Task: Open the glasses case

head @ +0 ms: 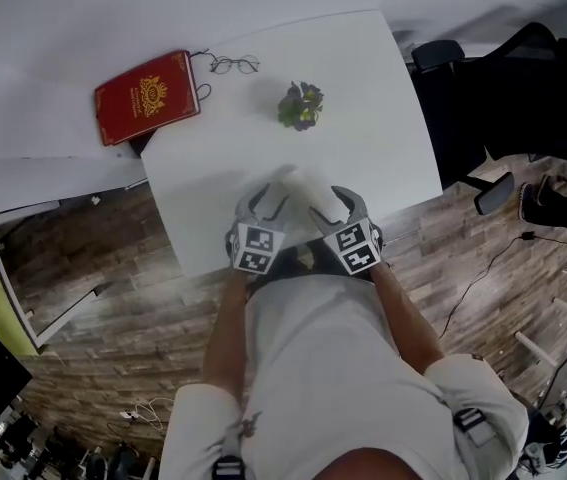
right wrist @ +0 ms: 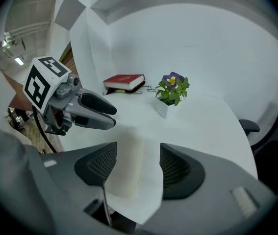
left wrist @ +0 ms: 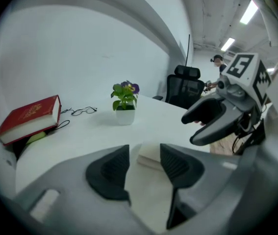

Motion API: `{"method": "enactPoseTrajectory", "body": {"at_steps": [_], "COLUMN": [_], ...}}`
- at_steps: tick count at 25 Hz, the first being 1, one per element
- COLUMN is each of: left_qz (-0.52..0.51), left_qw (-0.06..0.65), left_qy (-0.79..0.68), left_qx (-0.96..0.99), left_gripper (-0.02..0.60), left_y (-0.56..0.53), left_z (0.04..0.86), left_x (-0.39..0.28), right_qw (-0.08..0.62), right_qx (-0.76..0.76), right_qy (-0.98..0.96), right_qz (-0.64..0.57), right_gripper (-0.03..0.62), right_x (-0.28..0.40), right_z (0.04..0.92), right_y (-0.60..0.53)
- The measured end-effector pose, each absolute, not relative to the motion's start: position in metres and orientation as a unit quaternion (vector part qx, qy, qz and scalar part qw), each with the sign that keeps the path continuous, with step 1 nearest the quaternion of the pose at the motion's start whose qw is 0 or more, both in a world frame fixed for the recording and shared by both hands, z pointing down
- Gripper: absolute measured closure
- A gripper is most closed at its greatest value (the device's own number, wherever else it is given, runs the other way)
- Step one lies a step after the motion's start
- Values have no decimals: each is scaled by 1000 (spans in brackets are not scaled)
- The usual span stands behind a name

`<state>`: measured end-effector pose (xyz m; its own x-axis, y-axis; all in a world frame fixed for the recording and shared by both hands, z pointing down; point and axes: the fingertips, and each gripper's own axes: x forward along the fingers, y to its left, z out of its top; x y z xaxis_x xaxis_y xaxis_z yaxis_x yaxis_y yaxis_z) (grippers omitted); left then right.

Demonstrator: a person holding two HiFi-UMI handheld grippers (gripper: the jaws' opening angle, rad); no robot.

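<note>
Flanking the pale case point(head: 299, 182) at the near edge of the tabletop point(head: 363, 88).
The left gripper point(head: 268, 200) and right gripper point(head: 332, 204) sat on either side of it, angled down, seemingly so one could steady it while the other lifted the lid. Both pairs of jaws stood open, the case just ahead of their gaps, untouched. The book point(head: 148, 96) and plant point(head: 301, 105) lay well apart.

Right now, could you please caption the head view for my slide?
Left gripper and right gripper, both open, poised at the white glasses case; red book, spectacles and plant beyond.
</note>
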<state>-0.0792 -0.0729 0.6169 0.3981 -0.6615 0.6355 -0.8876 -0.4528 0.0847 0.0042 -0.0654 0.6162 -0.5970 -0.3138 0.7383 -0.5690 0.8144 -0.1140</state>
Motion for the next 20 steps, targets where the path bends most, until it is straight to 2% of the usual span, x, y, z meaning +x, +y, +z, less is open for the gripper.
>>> {"method": "enactPoseTrajectory", "body": {"at_steps": [20], "left_qz": [312], "left_qw": [220], "left_qy": [-431], "left_qx": [818], "left_gripper": [397], "left_y": [-67], "left_z": [657], "left_x": [-76], "right_qw": [395], "right_qx": [246], "right_qy": [-868], "right_qz": [174], "right_gripper": [329], "right_x": [-9], "right_z": [639], "right_y": [-55]}}
